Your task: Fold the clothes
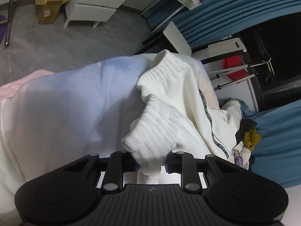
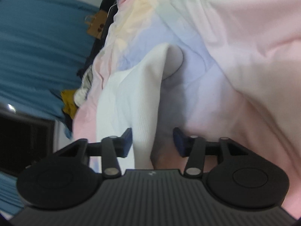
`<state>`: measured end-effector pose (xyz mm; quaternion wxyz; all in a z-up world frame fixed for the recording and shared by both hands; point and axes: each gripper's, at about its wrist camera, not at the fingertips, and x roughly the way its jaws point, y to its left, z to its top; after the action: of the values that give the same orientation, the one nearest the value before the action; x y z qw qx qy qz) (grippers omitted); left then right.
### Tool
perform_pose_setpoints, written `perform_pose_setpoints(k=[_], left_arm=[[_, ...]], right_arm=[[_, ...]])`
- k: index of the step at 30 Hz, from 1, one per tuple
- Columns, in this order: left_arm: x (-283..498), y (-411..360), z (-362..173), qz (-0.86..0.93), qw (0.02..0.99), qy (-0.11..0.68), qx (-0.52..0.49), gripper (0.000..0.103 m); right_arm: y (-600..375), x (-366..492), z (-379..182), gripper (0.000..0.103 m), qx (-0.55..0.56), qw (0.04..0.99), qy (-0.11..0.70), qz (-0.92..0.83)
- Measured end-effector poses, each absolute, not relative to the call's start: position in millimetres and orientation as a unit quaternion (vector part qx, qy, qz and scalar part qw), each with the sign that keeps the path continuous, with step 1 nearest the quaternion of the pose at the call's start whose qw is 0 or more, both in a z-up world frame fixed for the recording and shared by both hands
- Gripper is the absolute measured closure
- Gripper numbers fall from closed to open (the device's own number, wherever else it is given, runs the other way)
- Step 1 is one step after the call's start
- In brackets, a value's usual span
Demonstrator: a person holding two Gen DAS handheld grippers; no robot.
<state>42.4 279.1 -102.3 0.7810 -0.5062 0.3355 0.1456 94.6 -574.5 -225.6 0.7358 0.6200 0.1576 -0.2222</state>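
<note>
A white ribbed knit garment [image 1: 160,120] lies bunched on a pastel pink-and-blue bedsheet [image 1: 71,94]. My left gripper [image 1: 150,163] is shut on a thick fold of it, which fills the gap between the fingers. In the right wrist view the same white garment [image 2: 129,94] stretches away over the sheet [image 2: 235,37]. My right gripper [image 2: 152,141] straddles a raised fold of it with the jaws apart; the left pad [image 2: 128,141] touches the fabric, the right pad [image 2: 178,141] stands clear.
A white garment with a grey patterned stripe [image 1: 208,116] lies beside the knit one. A pile of dark and mustard clothes [image 1: 248,137] sits at the bed's end by teal curtains [image 1: 225,9]. White drawers [image 1: 94,5] and a cardboard box [image 1: 49,1] stand on the floor.
</note>
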Motion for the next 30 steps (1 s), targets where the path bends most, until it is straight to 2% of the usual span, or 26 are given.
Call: perform_pose_setpoints(k=[4,6,7,8,10,15,22,26,28,29,30], left_arm=[[43.6,280.3,-109.5,0.145,0.778,0.336,-0.510,0.077],[44.5,282.2,-114.5,0.145,0.778,0.335,-0.512,0.077],[44.4,283.1,-115.7,0.144,0.779,0.335,-0.511,0.077],[44.4,284.0,-116.9,0.144,0.780,0.335,-0.509,0.077],[45.4,284.7,-118.2,0.144,0.781,0.335,-0.506,0.077],[45.9,285.3,-117.7,0.146,0.783,0.336,-0.502,0.077],[50.9,281.5,-113.1,0.156,0.789,0.352,-0.479,0.074],[49.0,279.5,-104.6,0.159,0.794,0.370,-0.456,0.069],[44.9,278.8,-97.7,0.162,0.797,0.376,-0.445,0.062],[41.3,277.4,-92.7,0.160,0.801,0.375,-0.438,0.058],[37.9,276.8,-88.2,0.157,0.807,0.372,-0.432,0.052]], right_arm=[[-577.0,103.2,-229.4,0.051,0.604,0.753,0.143,-0.218],[-576.6,106.8,-227.8,0.066,0.585,0.767,0.142,-0.222],[-575.7,108.9,-225.0,0.088,0.573,0.775,0.146,-0.221],[-574.4,111.1,-219.1,0.095,0.556,0.786,0.151,-0.223],[-569.2,113.5,-201.0,0.098,0.507,0.815,0.154,-0.233],[-554.3,102.5,-156.0,0.098,0.395,0.876,0.092,-0.261],[-569.5,109.5,-214.5,0.098,0.435,0.813,0.229,-0.310],[-564.6,107.5,-199.1,0.095,0.416,0.824,0.222,-0.313],[-562.8,103.8,-192.4,0.089,0.410,0.824,0.219,-0.324],[-560.6,104.4,-188.3,0.080,0.399,0.825,0.224,-0.333],[-558.1,104.8,-183.9,0.075,0.387,0.826,0.228,-0.341]])
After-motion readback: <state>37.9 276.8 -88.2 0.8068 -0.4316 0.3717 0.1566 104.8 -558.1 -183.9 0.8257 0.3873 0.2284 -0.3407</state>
